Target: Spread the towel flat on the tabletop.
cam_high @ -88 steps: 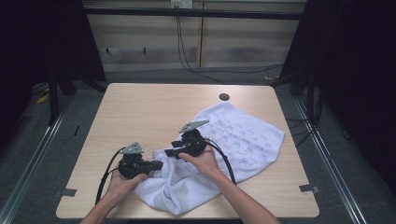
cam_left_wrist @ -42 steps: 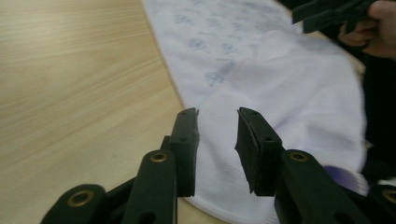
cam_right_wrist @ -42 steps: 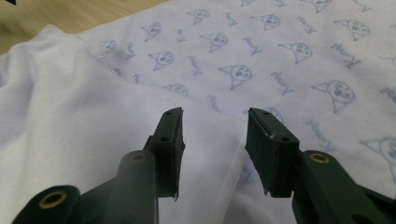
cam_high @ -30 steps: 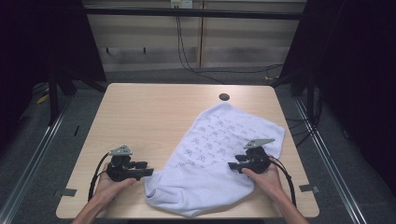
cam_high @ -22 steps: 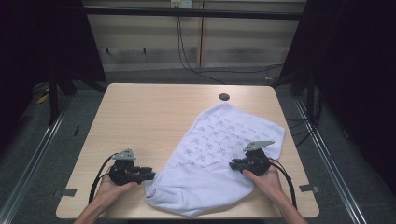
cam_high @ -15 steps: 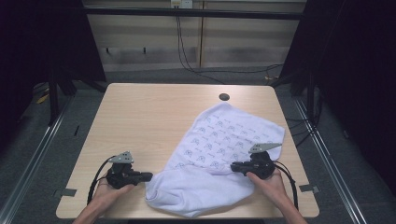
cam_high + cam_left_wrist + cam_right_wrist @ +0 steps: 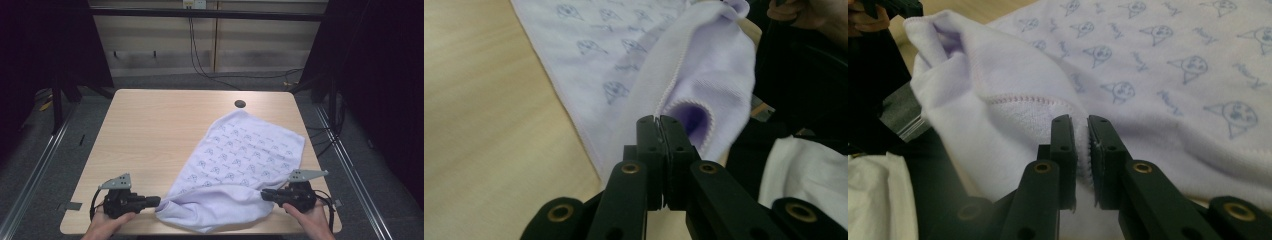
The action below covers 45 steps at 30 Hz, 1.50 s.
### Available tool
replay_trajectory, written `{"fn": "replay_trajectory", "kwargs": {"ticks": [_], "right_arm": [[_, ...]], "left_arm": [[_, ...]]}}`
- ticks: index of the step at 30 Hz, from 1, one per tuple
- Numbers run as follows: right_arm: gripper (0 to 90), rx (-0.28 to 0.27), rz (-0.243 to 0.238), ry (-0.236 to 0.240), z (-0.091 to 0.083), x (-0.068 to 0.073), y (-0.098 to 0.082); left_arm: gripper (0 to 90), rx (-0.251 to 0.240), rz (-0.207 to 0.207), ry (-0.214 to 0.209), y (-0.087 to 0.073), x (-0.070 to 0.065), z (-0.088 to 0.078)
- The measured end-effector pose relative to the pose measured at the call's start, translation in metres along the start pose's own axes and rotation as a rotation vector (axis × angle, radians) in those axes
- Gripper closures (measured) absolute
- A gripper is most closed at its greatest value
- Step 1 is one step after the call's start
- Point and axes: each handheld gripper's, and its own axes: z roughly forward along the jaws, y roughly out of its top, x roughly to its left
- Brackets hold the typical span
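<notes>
A pale lavender cloth [image 7: 245, 155] printed with small figures lies on the right half of the wooden table [image 7: 160, 130]. My left gripper [image 7: 156, 201] at the near left is shut on the cloth's near-left corner; in the left gripper view its jaws [image 7: 659, 120] pinch a stitched hem of the cloth [image 7: 624, 60]. My right gripper [image 7: 264, 194] at the near right grips the near-right edge. Its jaws have just been closing, and in the right gripper view [image 7: 1082, 122] a fold of the cloth [image 7: 1158, 75] is pressed between them. The near edge bunches and sags between the two grippers.
A small dark round disc [image 7: 240, 104] sits at the table's far edge, beyond the cloth. The table's left half is bare wood. Both hands are at the near edge of the table. Metal rails [image 7: 40, 165] run along the floor on either side.
Both grippers have closed on the cloth's near edge and drawn back toward the near table edge, the right one also outward. The cloth's near edge has gathered up between them.
</notes>
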Motion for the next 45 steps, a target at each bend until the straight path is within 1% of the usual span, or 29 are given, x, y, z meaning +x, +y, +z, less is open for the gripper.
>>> {"fn": "replay_trajectory", "kwargs": {"ticks": [4,6,8,10,11,13,15,16,17,19,21,23,24,25,27,29,30,31,32,33,34,35,36,37,38,39,40,41,45], "right_arm": [[81.6,0.001,-0.015,-0.011,-0.021,0.014,-0.015],[81.2,0.018,-0.027,-0.026,-0.031,0.018,-0.021],[80.9,0.017,-0.027,-0.009,-0.040,0.021,-0.026],[79.6,0.040,-0.040,0.009,-0.045,0.028,-0.030],[78.7,0.048,-0.048,0.007,-0.046,0.031,-0.032],[72.4,0.046,-0.046,0.022,-0.050,0.037,-0.036],[54.9,0.042,-0.027,-0.021,-0.054,0.038,-0.037],[55.6,0.028,-0.015,-0.042,-0.057,0.036,-0.036],[55.9,0.014,-0.008,-0.029,-0.057,0.032,-0.034],[54.9,0.004,0.008,-0.045,-0.051,0.023,-0.029],[55.0,0.008,-0.001,-0.039,-0.038,0.015,-0.020],[54.9,0.003,-0.006,-0.024,-0.020,0.010,-0.007],[54.9,0.000,-0.024,-0.003,-0.009,0.009,0.001],[54.8,0.003,-0.041,0.018,0.002,0.008,0.010],[53.9,0.020,-0.065,0.051,0.025,0.009,0.028],[52.5,0.040,-0.091,0.082,0.049,0.011,0.042],[52.2,0.048,-0.105,0.091,0.060,0.012,0.048],[51.9,0.052,-0.111,0.114,0.070,0.013,0.052],[51.9,0.068,-0.114,0.121,0.079,0.015,0.056],[51.8,0.095,-0.121,0.115,0.090,0.017,0.059],[52.0,0.122,-0.137,0.112,0.095,0.018,0.060],[52.7,0.154,-0.151,0.085,0.100,0.021,0.059],[52.8,0.169,-0.136,0.082,0.102,0.021,0.058],[54.2,0.196,-0.120,0.085,0.105,0.020,0.056],[61.8,0.205,-0.119,0.084,0.105,0.020,0.053],[67.9,0.202,-0.124,0.094,0.104,0.020,0.050],[73.7,0.205,-0.125,0.081,0.100,0.022,0.047],[76.7,0.183,-0.137,0.073,0.095,0.023,0.044],[78.6,0.121,-0.135,0.058,0.061,0.032,0.032]], "left_arm": [[88.6,-0.077,0.041,-0.008,-0.007,-0.025,-0.016],[88.6,-0.118,0.038,-0.029,-0.010,-0.034,-0.024],[88.5,-0.113,0.059,-0.053,-0.012,-0.042,-0.027],[88.4,-0.103,0.074,-0.061,-0.015,-0.048,-0.028],[88.2,-0.090,0.081,-0.065,-0.017,-0.050,-0.029],[85.3,-0.097,0.074,-0.071,-0.019,-0.052,-0.032],[72.9,-0.117,0.049,-0.065,-0.016,-0.047,-0.035],[70.1,-0.121,0.048,-0.069,-0.014,-0.043,-0.035],[67.9,-0.120,0.051,-0.050,-0.010,-0.039,-0.035],[67.0,-0.125,0.045,-0.030,0.000,-0.027,-0.033],[66.9,-0.113,0.027,-0.011,0.014,-0.012,-0.019],[68.8,-0.079,0.010,-0.005,0.031,0.009,0.003],[70.7,-0.058,0.020,0.013,0.040,0.020,0.016],[72.7,-0.031,0.005,0.009,0.048,0.031,0.029],[76.8,-0.014,0.006,0.031,0.062,0.046,0.054],[79.8,0.032,0.017,-0.008,0.073,0.052,0.079],[79.0,0.072,0.038,0.018,0.076,0.053,0.093],[75.9,0.102,0.043,0.034,0.077,0.054,0.104],[73.6,0.119,0.038,0.026,0.076,0.054,0.116],[72.2,0.141,0.043,0.038,0.075,0.054,0.121],[71.5,0.154,0.084,0.070,0.073,0.051,0.126],[73.1,0.156,0.083,0.073,0.072,0.051,0.125],[73.2,0.161,0.083,0.073,0.072,0.050,0.123],[74.6,0.169,0.106,0.095,0.069,0.048,0.119],[75.7,0.173,0.126,0.102,0.067,0.046,0.116],[75.7,0.173,0.122,0.101,0.064,0.045,0.112],[76.4,0.179,0.128,0.107,0.060,0.043,0.107],[77.1,0.178,0.134,0.115,0.056,0.040,0.103],[77.3,0.172,0.127,0.119,0.040,0.030,0.085]]}}
